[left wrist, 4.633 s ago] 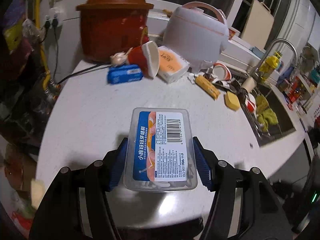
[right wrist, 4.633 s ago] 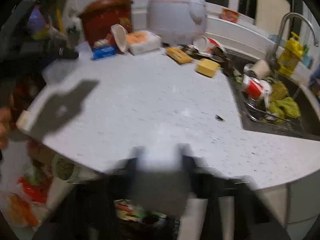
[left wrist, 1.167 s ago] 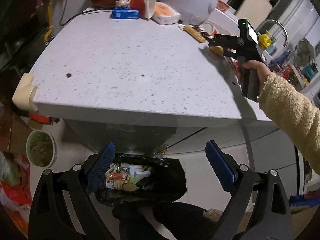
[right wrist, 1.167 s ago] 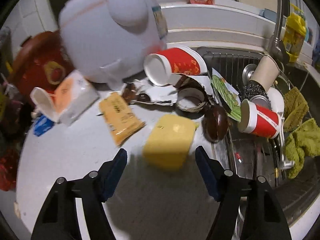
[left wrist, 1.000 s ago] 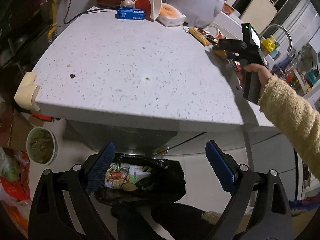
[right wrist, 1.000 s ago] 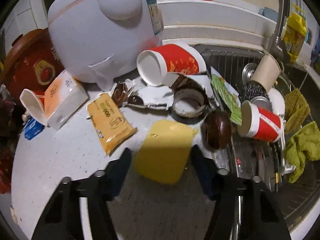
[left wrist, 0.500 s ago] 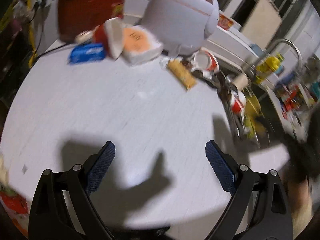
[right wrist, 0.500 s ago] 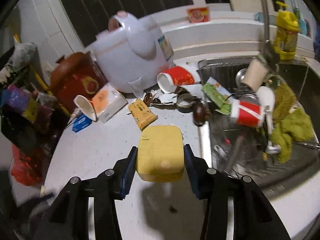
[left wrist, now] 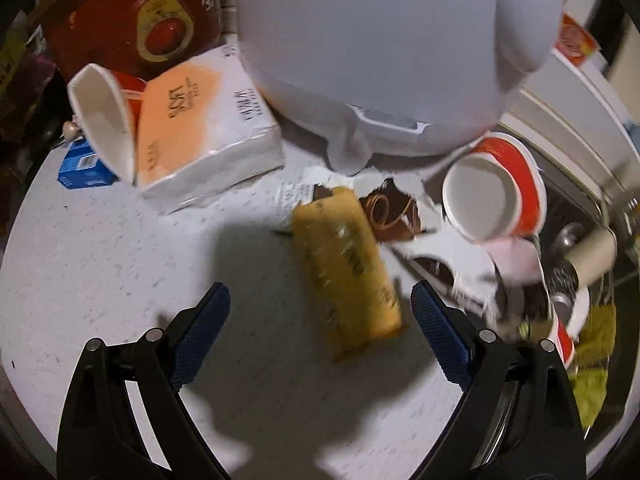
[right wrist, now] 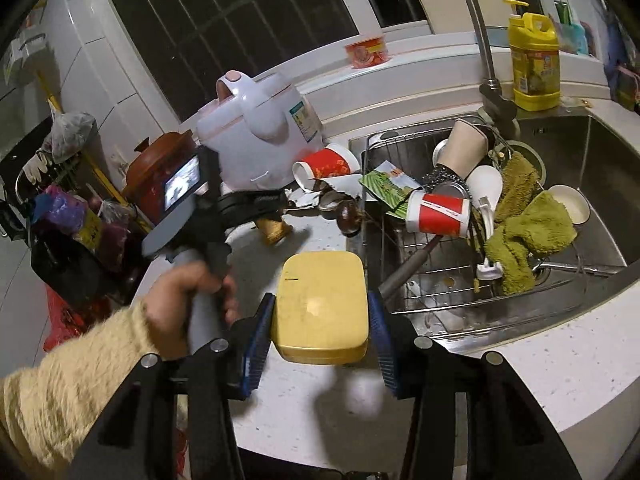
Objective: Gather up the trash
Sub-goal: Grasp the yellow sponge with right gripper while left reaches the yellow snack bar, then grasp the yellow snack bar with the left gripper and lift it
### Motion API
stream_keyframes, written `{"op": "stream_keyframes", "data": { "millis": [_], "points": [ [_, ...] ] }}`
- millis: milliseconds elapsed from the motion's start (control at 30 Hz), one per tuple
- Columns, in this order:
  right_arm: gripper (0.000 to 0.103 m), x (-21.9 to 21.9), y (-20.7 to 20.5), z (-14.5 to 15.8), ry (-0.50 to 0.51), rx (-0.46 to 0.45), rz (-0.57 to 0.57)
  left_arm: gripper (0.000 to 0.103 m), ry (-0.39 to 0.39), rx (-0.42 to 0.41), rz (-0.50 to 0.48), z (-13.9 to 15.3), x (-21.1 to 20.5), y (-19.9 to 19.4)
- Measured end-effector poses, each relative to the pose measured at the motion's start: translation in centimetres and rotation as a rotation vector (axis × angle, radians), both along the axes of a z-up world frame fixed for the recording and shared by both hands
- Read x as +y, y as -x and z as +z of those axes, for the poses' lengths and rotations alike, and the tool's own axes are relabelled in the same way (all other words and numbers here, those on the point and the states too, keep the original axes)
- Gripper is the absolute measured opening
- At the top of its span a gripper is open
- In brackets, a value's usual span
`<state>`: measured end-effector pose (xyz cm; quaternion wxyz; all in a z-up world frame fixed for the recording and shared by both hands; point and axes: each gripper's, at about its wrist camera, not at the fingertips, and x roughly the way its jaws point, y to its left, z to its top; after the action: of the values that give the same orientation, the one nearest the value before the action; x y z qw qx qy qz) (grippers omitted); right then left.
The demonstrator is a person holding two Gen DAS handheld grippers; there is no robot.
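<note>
Counter [left wrist: 100,240] is cluttered along the back, and the big white rice cooker [left wrist: 380,48] blocks most of it. The loose trash sits in front of the cooker, so that's where I'm working. The sink [right wrist: 592,168] to the right is packed with cups and a green rag [right wrist: 528,236]. I'd leave that for later.

Left claw [left wrist: 320,328] is spread wide, nothing in it, pointing down at the yellow snack packet [left wrist: 344,272]. The packet lies flat on the counter between the fingers but nearer the right one, touching neither. It's angled a bit off my finger line, so I'd twist slightly before closing. A tipped red paper cup [left wrist: 496,204] and torn wrapper scraps [left wrist: 392,212] lie just past it; the tissue pack [left wrist: 200,128] is off to the left.

Right claw [right wrist: 320,328] pinches the yellow box [right wrist: 322,304] by its two long sides, lid up, held above the counter edge near the sink. Grip looks square.

The right view shows my left hand [right wrist: 192,284] on its handle, arm reaching forward toward the cooker.
</note>
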<state>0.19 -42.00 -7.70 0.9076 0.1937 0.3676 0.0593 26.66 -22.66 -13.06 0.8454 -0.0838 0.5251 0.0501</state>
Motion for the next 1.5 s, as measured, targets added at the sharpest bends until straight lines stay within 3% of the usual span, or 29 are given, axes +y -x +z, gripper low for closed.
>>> {"op": "stream_keyframes", "data": {
  "millis": [133, 200, 300, 367, 400, 433, 633, 867, 1067, 1200, 1333, 1500],
  "points": [
    [0.046, -1.0, -0.3, -0.5, -0.013, 0.012, 0.008, 0.09, -0.024, 0.025, 0.049, -0.9, -0.4, -1.3],
    [0.046, -1.3, -0.4, -0.6, -0.015, 0.012, 0.009, 0.09, -0.072, 0.027, 0.054, -1.2, -0.9, -1.8],
    [0.046, -1.8, -0.7, -0.5, -0.023, 0.011, 0.013, 0.089, -0.087, 0.0, 0.041, -1.3, -1.1, -1.7],
    [0.046, -1.9, -0.9, -0.4, -0.021, 0.006, 0.015, 0.071, -0.093, -0.023, 0.028, -1.0, -1.1, -1.2],
    [0.046, -1.9, -1.0, -0.3, -0.021, 0.005, 0.016, 0.04, -0.1, -0.046, 0.015, -0.7, -1.1, -0.8],
    [0.046, -1.8, -1.1, -0.3, -0.02, 0.004, 0.017, 0.038, -0.1, -0.051, -0.006, -0.5, -1.0, -0.4],
    [0.046, -0.2, -1.7, -0.3, -0.023, 0.0, 0.039, 0.037, -0.013, -0.064, -0.029, -0.1, 2.5, 1.7],
    [0.046, 3.3, -2.1, -0.1, -0.026, 0.002, 0.076, 0.036, -0.021, -0.153, -0.089, 2.9, 7.6, 6.3],
    [0.046, 8.4, -2.0, 0.7, -0.026, -0.01, 0.164, 0.036, 0.008, -0.205, -0.152, 5.4, 13.0, 12.1],
    [0.046, 12.6, -0.8, 1.4, -0.031, -0.023, 0.273, 0.036, 0.046, -0.236, -0.244, 7.4, 18.9, 19.6],
    [0.046, 17.7, 2.0, 1.3, -0.017, -0.003, 0.437, 0.036, 0.052, -0.193, -0.322, 6.1, 22.2, 25.7],
    [0.046, 22.7, 5.7, -1.7, 0.004, 0.12, 0.562, 0.036, 0.073, -0.037, -0.364, 1.6, 26.6, 32.6]
  ]
}}
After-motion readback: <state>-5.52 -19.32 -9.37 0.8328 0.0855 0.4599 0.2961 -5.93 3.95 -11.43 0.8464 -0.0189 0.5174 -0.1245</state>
